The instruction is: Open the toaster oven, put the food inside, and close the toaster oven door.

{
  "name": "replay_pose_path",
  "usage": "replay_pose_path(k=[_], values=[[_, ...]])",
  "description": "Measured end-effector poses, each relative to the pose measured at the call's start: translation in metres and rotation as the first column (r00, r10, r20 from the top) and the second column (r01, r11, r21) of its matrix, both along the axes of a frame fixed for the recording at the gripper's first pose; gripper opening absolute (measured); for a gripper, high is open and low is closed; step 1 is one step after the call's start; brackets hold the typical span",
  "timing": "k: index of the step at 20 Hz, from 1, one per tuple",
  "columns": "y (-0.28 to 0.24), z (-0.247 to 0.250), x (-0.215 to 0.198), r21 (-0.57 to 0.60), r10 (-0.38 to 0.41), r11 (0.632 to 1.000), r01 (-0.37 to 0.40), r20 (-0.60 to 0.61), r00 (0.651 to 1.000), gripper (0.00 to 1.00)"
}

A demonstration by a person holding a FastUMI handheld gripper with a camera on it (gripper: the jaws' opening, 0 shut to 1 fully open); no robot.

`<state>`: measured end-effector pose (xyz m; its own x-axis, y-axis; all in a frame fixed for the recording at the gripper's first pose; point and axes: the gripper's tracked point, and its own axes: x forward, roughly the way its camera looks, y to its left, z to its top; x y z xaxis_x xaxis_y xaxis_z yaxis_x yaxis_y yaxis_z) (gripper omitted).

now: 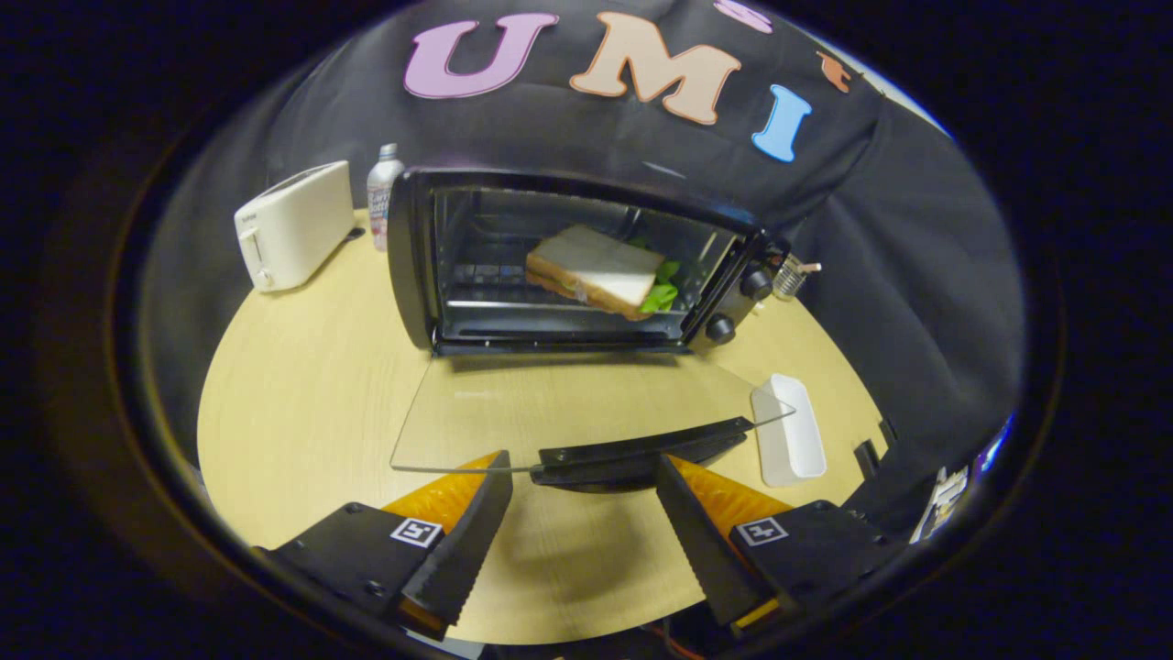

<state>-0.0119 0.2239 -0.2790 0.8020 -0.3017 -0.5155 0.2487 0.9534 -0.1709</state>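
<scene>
Sandwich (597, 269) inside open toaster oven (417, 266)

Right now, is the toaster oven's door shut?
No, the glass door lies folded down flat, its handle between the open fingers, sandwich inside the toaster oven.

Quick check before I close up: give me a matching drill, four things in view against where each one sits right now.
Things:
1. white-bread sandwich with green lettuce
2. glass oven door with black handle
3. white slot toaster
4. shallow white rectangular tray

Places:
A. beside the clear plastic bottle
B. right of the door
C. on the rack inside the black toaster oven
D. folded down, handle between the open gripper fingers

Pairs: 1-C, 2-D, 3-A, 4-B
</scene>
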Motion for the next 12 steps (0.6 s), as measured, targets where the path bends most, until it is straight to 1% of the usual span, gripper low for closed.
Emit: replay_pose_path(k=[3, 5, 8, 12], values=[[-0.009, 0.029, 0.019, -0.048, -0.002, 0.999, 0.005, 0.065, 0.998, 1.00], [-0.015, 0.035, 0.025, -0.107, 0.000, 0.994, 0.004, 0.032, 0.999, 1.00], [-0.012, 0.048, 0.035, -0.173, 0.019, 0.985, -0.013, 0.031, 0.999, 1.00], [-0.011, 0.068, 0.053, -0.205, 0.039, 0.978, -0.024, 0.069, 0.997, 1.00]])
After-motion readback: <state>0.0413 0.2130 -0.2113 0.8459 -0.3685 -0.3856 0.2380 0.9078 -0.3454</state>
